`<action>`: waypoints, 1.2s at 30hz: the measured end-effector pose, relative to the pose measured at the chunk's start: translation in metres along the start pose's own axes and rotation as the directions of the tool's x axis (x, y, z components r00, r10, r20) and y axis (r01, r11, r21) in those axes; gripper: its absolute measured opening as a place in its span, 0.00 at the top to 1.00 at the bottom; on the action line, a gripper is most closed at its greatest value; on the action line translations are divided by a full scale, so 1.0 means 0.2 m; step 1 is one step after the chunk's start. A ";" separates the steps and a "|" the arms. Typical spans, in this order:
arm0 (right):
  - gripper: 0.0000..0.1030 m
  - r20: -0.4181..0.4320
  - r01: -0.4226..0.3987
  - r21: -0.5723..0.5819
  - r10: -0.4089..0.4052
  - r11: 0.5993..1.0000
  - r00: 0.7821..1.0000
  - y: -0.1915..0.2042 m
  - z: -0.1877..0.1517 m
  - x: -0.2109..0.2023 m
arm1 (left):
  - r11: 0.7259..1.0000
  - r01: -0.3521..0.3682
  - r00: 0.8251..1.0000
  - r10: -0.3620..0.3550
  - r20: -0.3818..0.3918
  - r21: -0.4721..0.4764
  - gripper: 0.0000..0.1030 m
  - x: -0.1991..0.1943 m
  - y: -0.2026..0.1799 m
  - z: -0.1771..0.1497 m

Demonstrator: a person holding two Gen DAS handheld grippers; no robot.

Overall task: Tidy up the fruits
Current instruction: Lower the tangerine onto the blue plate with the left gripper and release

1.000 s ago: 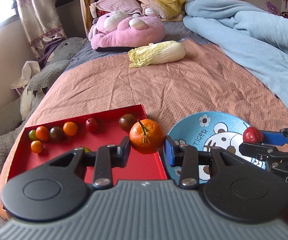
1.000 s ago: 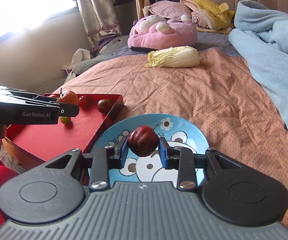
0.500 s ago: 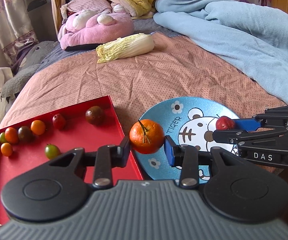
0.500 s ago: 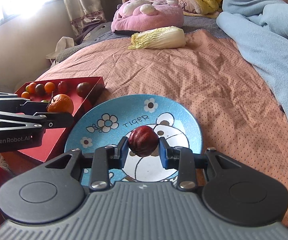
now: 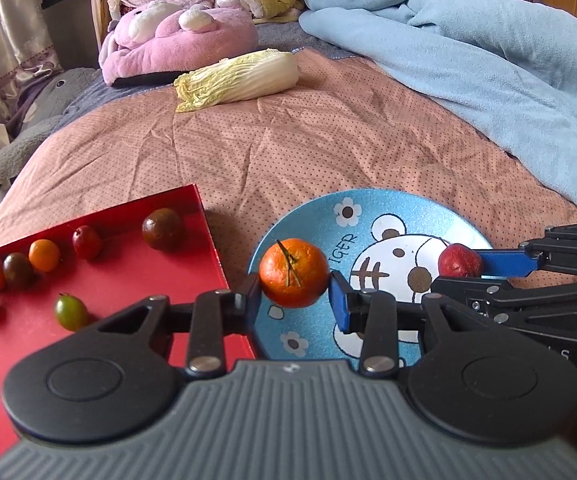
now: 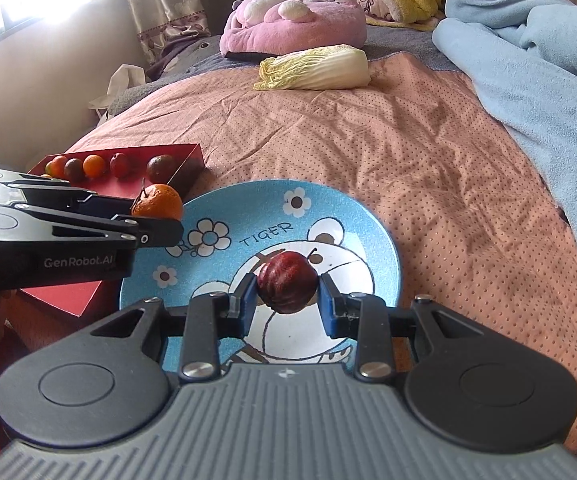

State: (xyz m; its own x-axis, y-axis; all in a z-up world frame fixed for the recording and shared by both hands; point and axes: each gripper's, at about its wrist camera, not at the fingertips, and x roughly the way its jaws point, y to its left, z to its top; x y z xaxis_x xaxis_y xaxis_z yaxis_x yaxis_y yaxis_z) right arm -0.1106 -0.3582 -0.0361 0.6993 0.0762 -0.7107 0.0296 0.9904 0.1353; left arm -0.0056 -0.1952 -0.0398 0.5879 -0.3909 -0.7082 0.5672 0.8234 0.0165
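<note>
The left gripper (image 5: 294,294) grips the orange (image 5: 293,272) over the left edge of the blue plate (image 5: 420,208); the right gripper (image 6: 286,306) grips a dark red fruit (image 6: 286,288) above the plate's middle.

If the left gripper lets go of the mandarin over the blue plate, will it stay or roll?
The mandarin is round, so it would probably roll a little. The blue plate looks shallow and dished, so it would likely settle toward the middle. Its thin stem may stop it sooner.
</note>
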 end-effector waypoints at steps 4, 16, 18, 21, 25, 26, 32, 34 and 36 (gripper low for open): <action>0.63 -0.007 -0.001 0.000 0.001 1.000 1.000 0.00 -0.02 0.00 | 1.000 0.001 1.000 0.000 -0.018 0.011 0.61 0.05 -0.03 -0.01; 0.63 -0.024 0.001 -0.006 -0.001 1.000 1.000 0.01 -0.04 0.02 | 0.999 0.020 1.000 -0.019 -0.015 0.038 0.56 0.08 -0.04 -0.01; 0.63 -0.025 0.002 -0.004 -0.002 1.000 1.000 0.01 -0.04 0.02 | 0.999 0.017 1.000 -0.017 -0.002 0.044 0.46 0.08 -0.05 -0.01; 0.63 -0.024 0.004 -0.001 -0.004 1.000 1.000 0.02 -0.04 0.02 | 0.999 0.018 1.000 -0.018 0.009 0.045 0.38 0.07 -0.05 -0.01; 0.63 -0.023 0.012 -0.005 -0.012 1.000 1.000 0.02 -0.03 0.04 | 1.000 0.009 1.000 -0.009 0.026 0.019 0.38 0.03 -0.02 0.00; 0.63 -0.025 0.016 -0.005 -0.016 1.000 1.000 0.02 -0.03 0.04 | 1.000 0.006 0.999 -0.006 0.035 0.005 0.38 0.01 0.00 0.01; 0.63 -0.031 0.044 0.001 -0.044 0.999 0.999 0.02 -0.03 0.08 | 0.995 -0.041 0.997 0.045 0.054 -0.086 0.38 -0.05 0.11 0.03; 0.62 -0.024 0.047 0.002 -0.047 0.999 0.999 0.02 -0.03 0.07 | 0.993 -0.053 0.997 0.059 0.055 -0.102 0.38 -0.06 0.13 0.03; 0.62 -0.019 0.050 -0.003 -0.050 0.999 0.999 0.03 -0.02 0.07 | 0.992 -0.064 0.996 0.070 0.053 -0.113 0.38 -0.07 0.16 0.03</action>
State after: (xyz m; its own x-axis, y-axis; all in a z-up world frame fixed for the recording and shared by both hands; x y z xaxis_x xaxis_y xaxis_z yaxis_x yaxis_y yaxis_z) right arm -0.1043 -0.3510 -0.0481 0.6835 0.0291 -0.7294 0.0623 0.9932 0.0980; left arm 0.0076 -0.1667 -0.0258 0.6561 -0.3536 -0.6667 0.4596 0.8879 -0.0187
